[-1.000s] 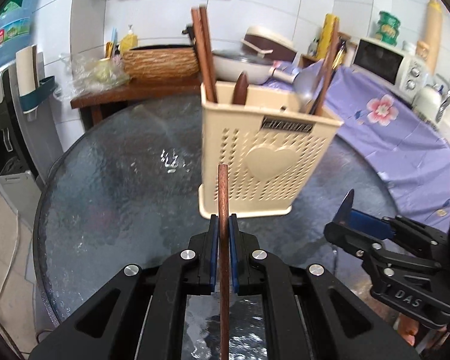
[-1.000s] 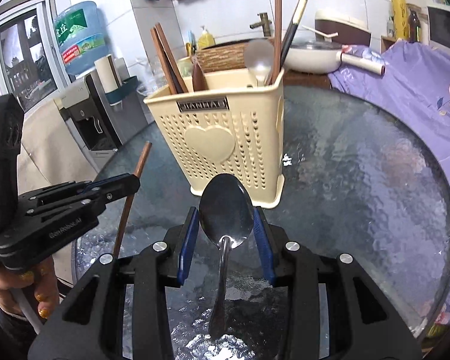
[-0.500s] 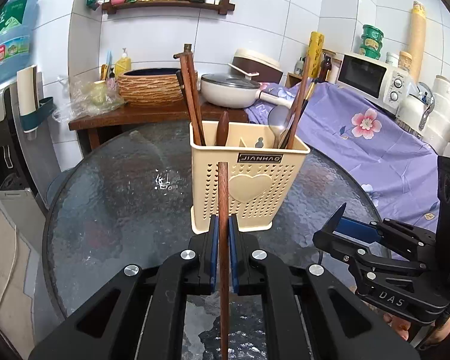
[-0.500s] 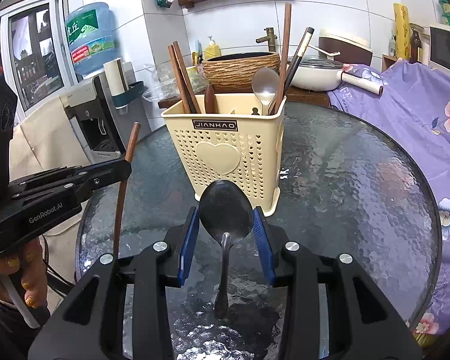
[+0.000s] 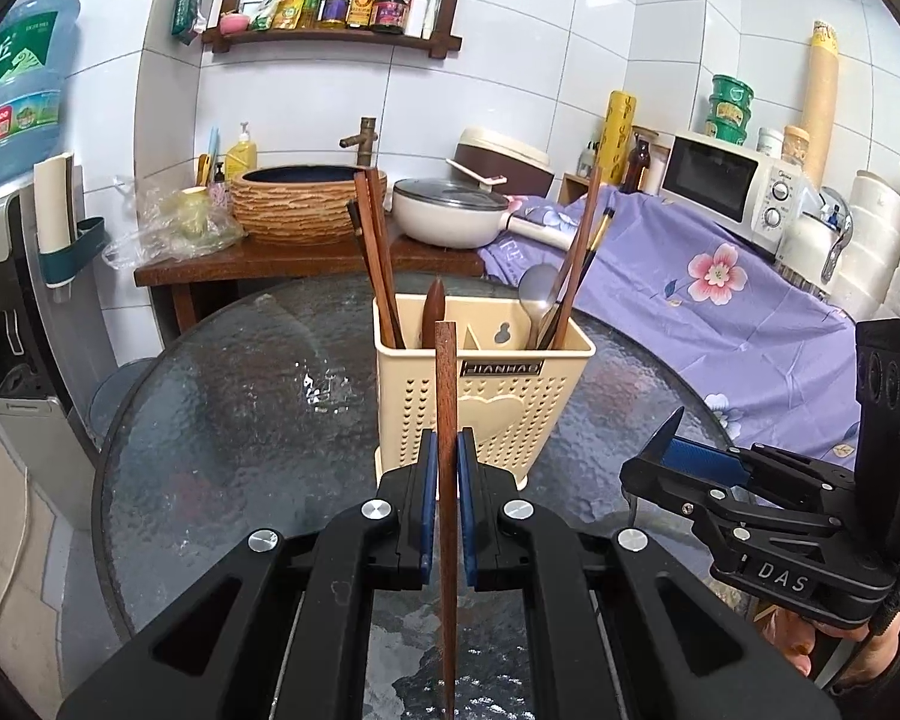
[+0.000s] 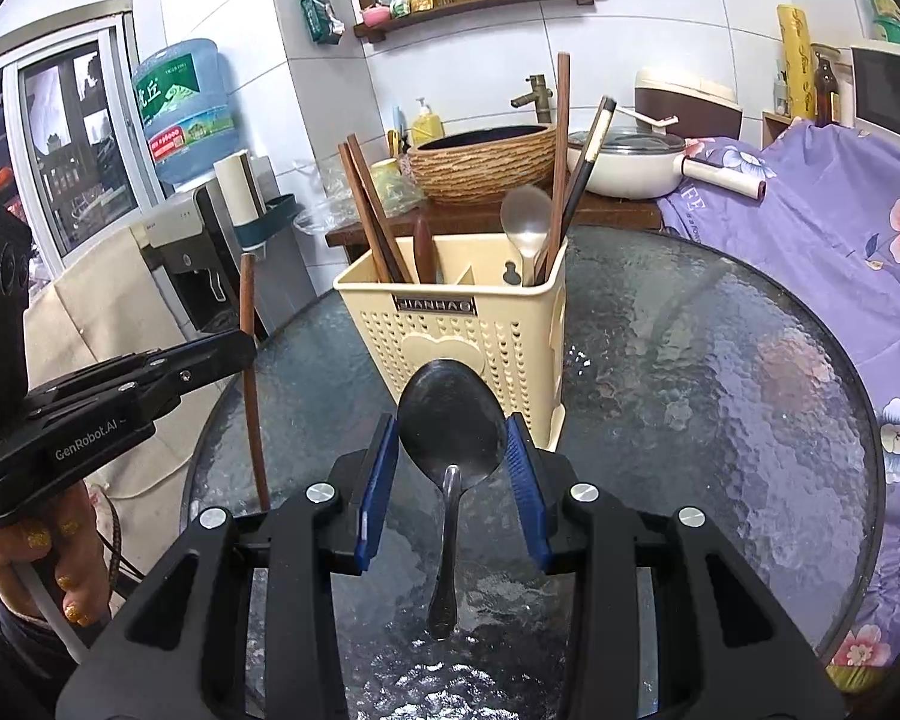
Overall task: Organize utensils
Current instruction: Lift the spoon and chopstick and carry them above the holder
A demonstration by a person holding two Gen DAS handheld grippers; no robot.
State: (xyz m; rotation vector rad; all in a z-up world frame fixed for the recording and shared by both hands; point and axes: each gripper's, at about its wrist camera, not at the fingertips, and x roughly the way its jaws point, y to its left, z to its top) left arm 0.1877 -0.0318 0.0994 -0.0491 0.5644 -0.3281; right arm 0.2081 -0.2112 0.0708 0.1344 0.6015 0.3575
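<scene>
**Chopstick and spoon held before the caddy**

A cream caddy point(image 5: 483, 396) stands on the round glass table point(image 5: 222, 420), with chopsticks point(image 5: 375, 264) in its left compartment and a spoon point(image 6: 525, 222) and more sticks in its right. The left gripper point(image 5: 444, 480) is clamped on one upright wooden chopstick point(image 5: 446, 396). The right gripper point(image 6: 453, 474) pinches a metal spoon point(image 6: 450, 432) by the bowl, handle hanging down. Both hover near the caddy's front, apart from it.
</scene>
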